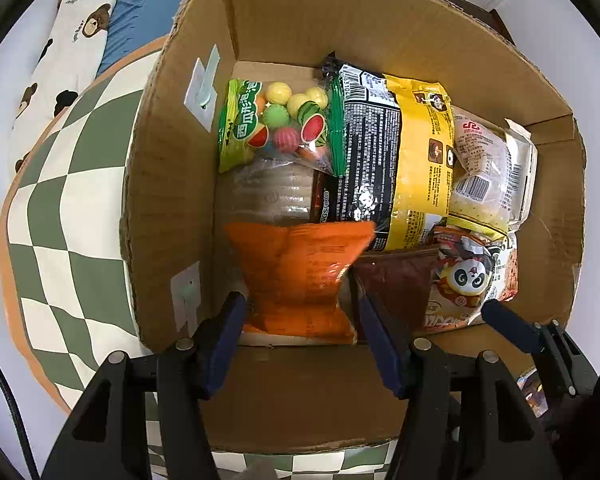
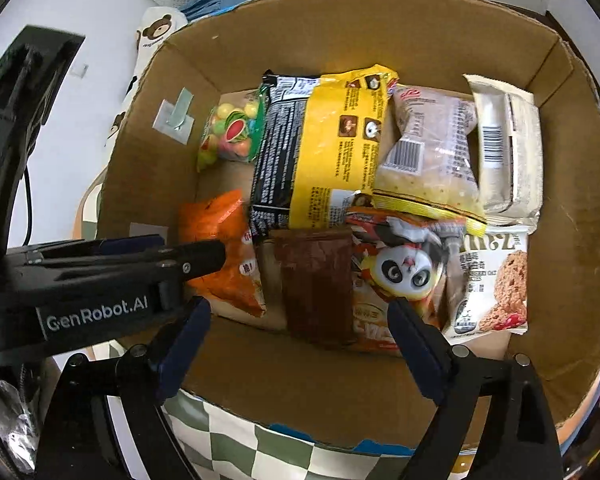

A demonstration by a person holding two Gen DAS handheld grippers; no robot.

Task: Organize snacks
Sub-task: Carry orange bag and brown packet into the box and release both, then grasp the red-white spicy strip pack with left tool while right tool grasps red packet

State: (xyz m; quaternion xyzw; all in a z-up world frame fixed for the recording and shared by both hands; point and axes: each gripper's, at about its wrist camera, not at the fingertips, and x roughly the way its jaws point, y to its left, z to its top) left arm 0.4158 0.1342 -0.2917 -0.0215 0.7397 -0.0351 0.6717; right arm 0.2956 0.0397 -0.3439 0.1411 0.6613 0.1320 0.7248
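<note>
The cardboard box [image 2: 204,376] sits on a green-and-white checkered cushion [image 1: 64,216], and everything else is placed from it. Inside, by its left wall, the left gripper [image 1: 300,320] has its fingers pinching the lower end of the orange snack bag [image 1: 300,276]. Behind that bag, toward the box's far left corner, lies the bag of watermelon gum balls [image 1: 276,120]. The yellow-and-black packet [image 2: 320,152] fills the box's middle, with a dark brown pouch [image 2: 316,284] in front of it. The panda packet [image 2: 400,272] and cookie packet [image 2: 496,284] crowd the near right of the box. The right gripper [image 2: 300,340] hovers over the box's near wall, fingers spread wide and holding nothing. Outside the box's left wall lies a bear-print pillow [image 1: 68,48].
</note>
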